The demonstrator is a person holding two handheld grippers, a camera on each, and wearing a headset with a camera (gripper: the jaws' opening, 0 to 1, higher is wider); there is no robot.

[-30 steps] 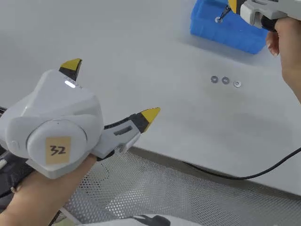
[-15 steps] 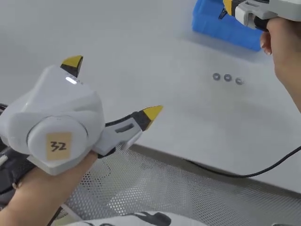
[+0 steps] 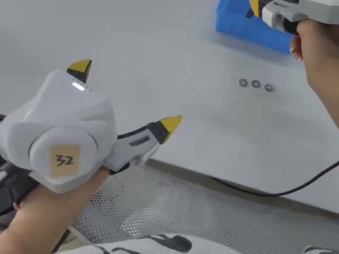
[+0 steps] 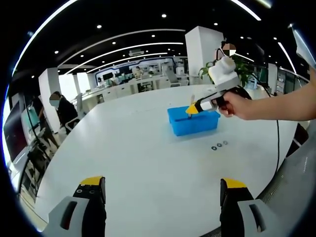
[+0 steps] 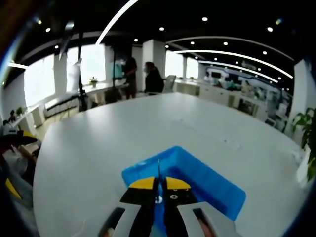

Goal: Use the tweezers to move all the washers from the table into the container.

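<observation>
Right gripper [image 5: 158, 183] raised over container [image 5: 212, 190], clenched on tweezers [image 5: 158, 170] | left gripper [image 4: 163, 186] agape | washers [image 3: 256, 84] mid-table

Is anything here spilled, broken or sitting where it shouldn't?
Nothing stands out. Three washers lie in a tidy row on the table, apart from the blue container, which sits flat and upright. The right gripper holds the tweezers over it; the left gripper is open near the table's edge.

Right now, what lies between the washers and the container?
Bare table in the head view, nothing else between the washers and the container.
</observation>
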